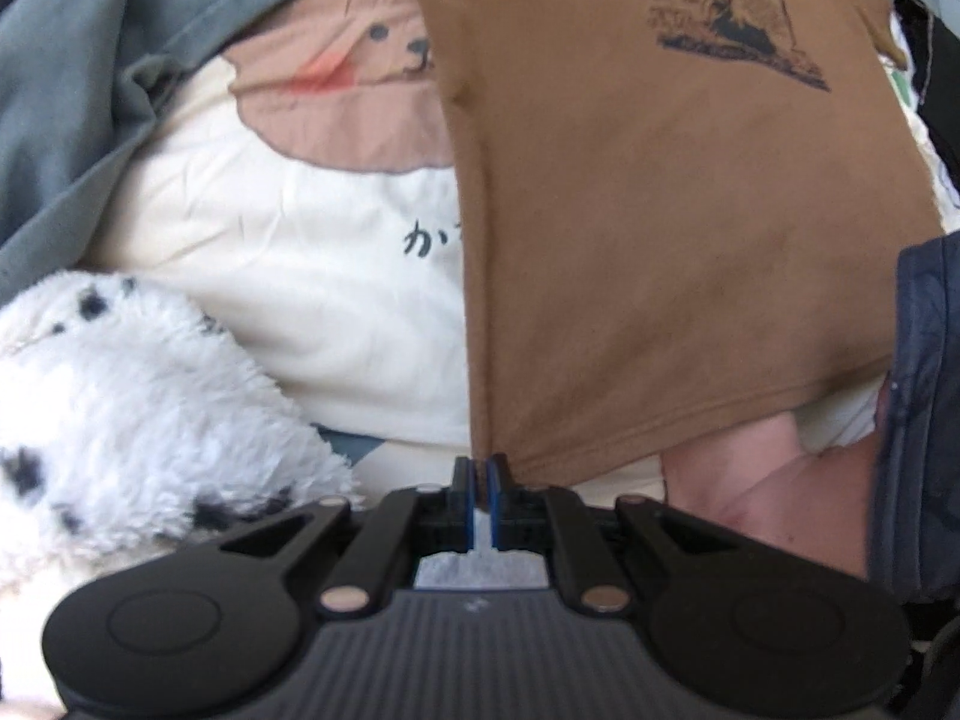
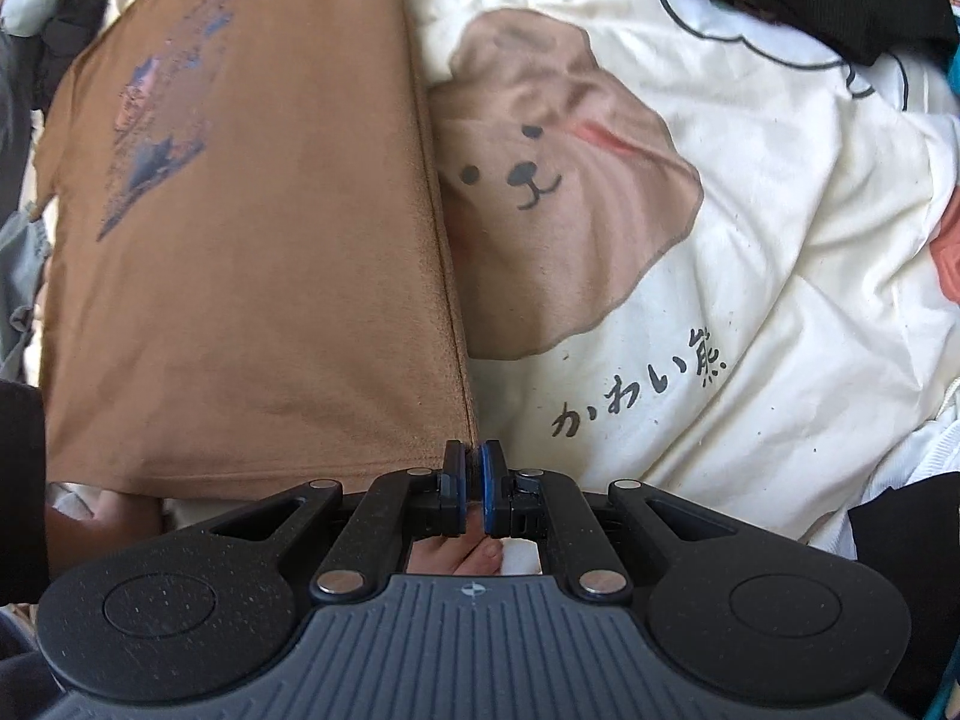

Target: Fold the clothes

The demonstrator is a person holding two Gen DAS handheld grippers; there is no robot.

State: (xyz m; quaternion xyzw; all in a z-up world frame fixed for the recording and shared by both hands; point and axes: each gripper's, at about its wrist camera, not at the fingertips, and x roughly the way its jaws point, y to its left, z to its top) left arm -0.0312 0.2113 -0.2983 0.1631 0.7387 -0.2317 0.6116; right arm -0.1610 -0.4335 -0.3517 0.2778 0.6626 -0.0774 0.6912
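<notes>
Left gripper [image 1: 480, 468] and right gripper [image 2: 474, 456] fingers pinching brown T-shirt [image 1: 660, 210] corners (hem end), bear-print bedding [image 2: 690, 300] beneath

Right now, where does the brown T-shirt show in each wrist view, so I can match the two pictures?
Left wrist view: the brown T-shirt fills the centre and right, one hem corner pinched in the shut left gripper.
Right wrist view: the brown T-shirt fills the left half, its other hem corner pinched in the shut right gripper.
Shared landmark: the bear face on the cream bedding.
</notes>
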